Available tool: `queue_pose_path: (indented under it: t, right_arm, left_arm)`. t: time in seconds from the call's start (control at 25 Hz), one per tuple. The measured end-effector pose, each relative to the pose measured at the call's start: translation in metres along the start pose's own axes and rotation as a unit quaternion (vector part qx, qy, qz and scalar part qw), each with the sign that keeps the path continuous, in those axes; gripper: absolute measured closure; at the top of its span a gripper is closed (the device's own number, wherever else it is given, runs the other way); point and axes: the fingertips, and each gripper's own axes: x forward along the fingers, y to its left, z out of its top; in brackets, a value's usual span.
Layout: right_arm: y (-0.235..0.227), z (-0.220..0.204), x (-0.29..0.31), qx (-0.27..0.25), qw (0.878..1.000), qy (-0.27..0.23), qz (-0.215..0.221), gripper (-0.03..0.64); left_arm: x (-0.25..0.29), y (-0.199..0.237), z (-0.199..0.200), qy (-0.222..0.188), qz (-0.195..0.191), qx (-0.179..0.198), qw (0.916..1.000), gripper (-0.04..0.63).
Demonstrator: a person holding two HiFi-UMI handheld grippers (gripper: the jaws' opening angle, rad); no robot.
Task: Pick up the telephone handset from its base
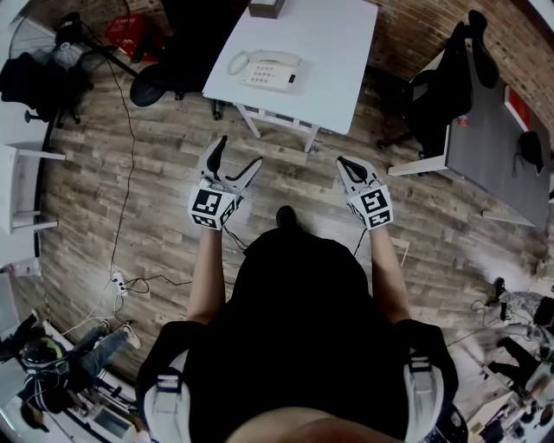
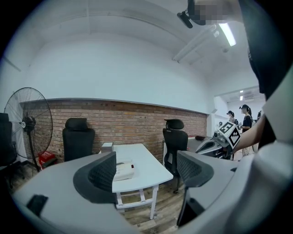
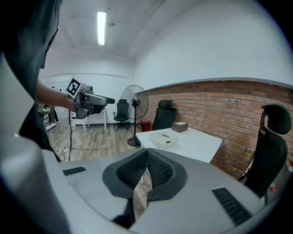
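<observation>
A cream telephone [image 1: 270, 71] with its handset [image 1: 239, 62] resting on the base sits on the white table [image 1: 329, 60], far ahead of both grippers. In the left gripper view the phone [image 2: 123, 169] shows on the table beyond the jaws. The right gripper view shows it [image 3: 163, 139] too. My left gripper [image 1: 235, 163] is open, jaws wide apart and empty, held over the floor short of the table. My right gripper [image 1: 344, 164] is shut with nothing between its pads, level with the left one.
A small brown box [image 1: 267, 8] stands at the table's far end. Black office chairs [image 1: 446, 78] stand to the right and behind the table [image 1: 173, 60]. A grey desk [image 1: 498, 147] is at right, a floor fan [image 2: 28, 123] at left, and cables [image 1: 130, 173] cross the wood floor.
</observation>
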Motion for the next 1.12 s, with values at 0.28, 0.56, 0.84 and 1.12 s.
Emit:
queue_pose_path:
  t: [0.28,0.56,0.84,1.12]
  right_arm:
    - [0.002,-0.005,0.015,0.004,1.000,0.001,-0.006,0.618]
    - [0.001,-0.001,0.024,0.004,1.000,0.001,-0.017,0.618]
    - [0.009,-0.002,0.023,0.008,1.000,0.008,-0.026,0.617]
    - [0.013,-0.006,0.017,0.010,0.999,0.017,-0.028,0.617]
  left_arm:
    - [0.002,0.015,-0.003,0.001,-0.008,0.001,1.0000,0.187]
    - [0.003,0.028,-0.001,-0.004,-0.015,0.003,0.9999,0.187]
    - [0.001,0.033,-0.007,-0.001,-0.024,-0.001,0.9997,0.187]
    - [-0.003,0.034,-0.013,0.007,-0.023,0.001,0.9997,0.189]
